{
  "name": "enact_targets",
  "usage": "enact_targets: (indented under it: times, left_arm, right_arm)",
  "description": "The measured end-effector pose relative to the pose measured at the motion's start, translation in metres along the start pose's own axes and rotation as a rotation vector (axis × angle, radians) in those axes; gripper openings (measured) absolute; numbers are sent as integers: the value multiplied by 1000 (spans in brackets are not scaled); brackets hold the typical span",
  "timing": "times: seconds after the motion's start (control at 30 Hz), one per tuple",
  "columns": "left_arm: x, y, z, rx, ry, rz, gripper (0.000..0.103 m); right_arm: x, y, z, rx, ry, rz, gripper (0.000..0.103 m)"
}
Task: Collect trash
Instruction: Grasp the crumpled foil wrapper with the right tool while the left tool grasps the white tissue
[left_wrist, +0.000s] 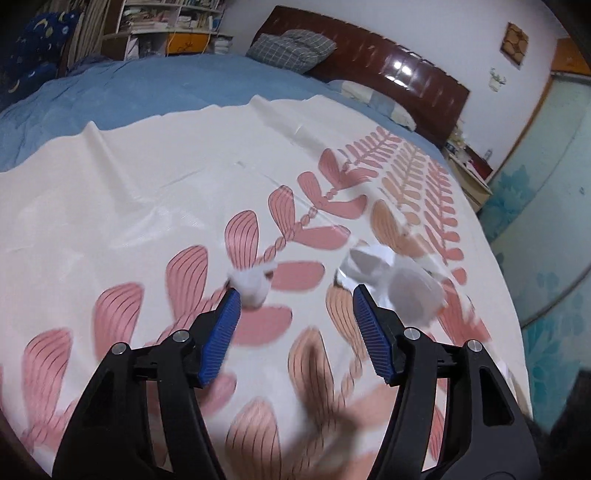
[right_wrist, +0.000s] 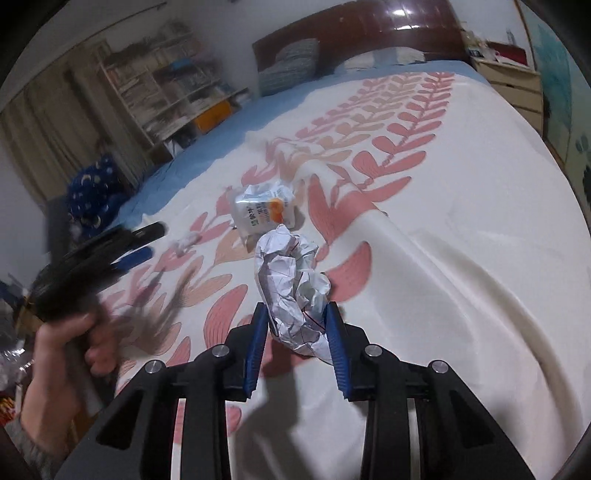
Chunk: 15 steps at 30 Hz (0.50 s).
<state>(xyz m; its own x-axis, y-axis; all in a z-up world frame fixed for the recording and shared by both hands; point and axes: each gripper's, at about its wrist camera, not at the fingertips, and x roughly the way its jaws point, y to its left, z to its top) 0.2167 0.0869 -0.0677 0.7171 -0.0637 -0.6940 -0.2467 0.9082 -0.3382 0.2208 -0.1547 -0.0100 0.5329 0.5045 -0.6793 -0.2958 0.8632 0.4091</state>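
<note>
Both grippers worked over a bed covered by a cream sheet (right_wrist: 461, 229) printed with pink leaves. Right gripper (right_wrist: 295, 325) had its blue pads pressed on either side of a crumpled paper ball (right_wrist: 291, 284), jaws partly closed around it; the ball stood up out of the jaws, and whether its lower end touched the sheet could not be told. Left gripper (left_wrist: 295, 295) stood open with nothing between the pads. In the left wrist view a small white wad (left_wrist: 249, 284) lay on the sheet just beyond the tip of the left finger, touching or nearly touching it; contact could not be settled through the blur. Further right in that view lay a crushed carton (left_wrist: 364, 264) and a blurred white shape (left_wrist: 413, 295), probably the ball held by the other gripper. The right wrist view showed the same carton (right_wrist: 264, 210), white with an orange patch, on the sheet just beyond the held ball, and the wad (right_wrist: 184, 243) to its left, near the left gripper (right_wrist: 144, 245), which a hand (right_wrist: 74, 347) carried. No bin or bag showed in either view, so where the trash goes could not be told. Judgement on progress: early to middle. One piece was gripped but not deposited; the wad and the carton remained on the bed. The left gripper looked set up for the wad next.
</note>
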Motion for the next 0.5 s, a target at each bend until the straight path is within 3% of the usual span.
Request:
enact_targets:
  times: [0.07, 0.13, 0.2, 0.27, 0.5]
  left_arm:
    - [15, 0, 5, -5, 19, 30, 63]
    - [28, 1, 4, -9, 48, 53, 57]
    - [44, 6, 1, -26, 114, 94, 14]
    - [43, 10, 0, -48, 116, 102, 3]
    - [29, 17, -3, -71, 77, 60, 0]
  right_arm:
    - [4, -1, -1, -3, 16, -2, 33]
    - [8, -2, -2, -4, 33, 1, 33]
    - [9, -3, -2, 0, 35, 10, 33]
    - [9, -6, -2, 6, 33, 16, 33]
    - [9, -6, -2, 8, 32, 18, 33]
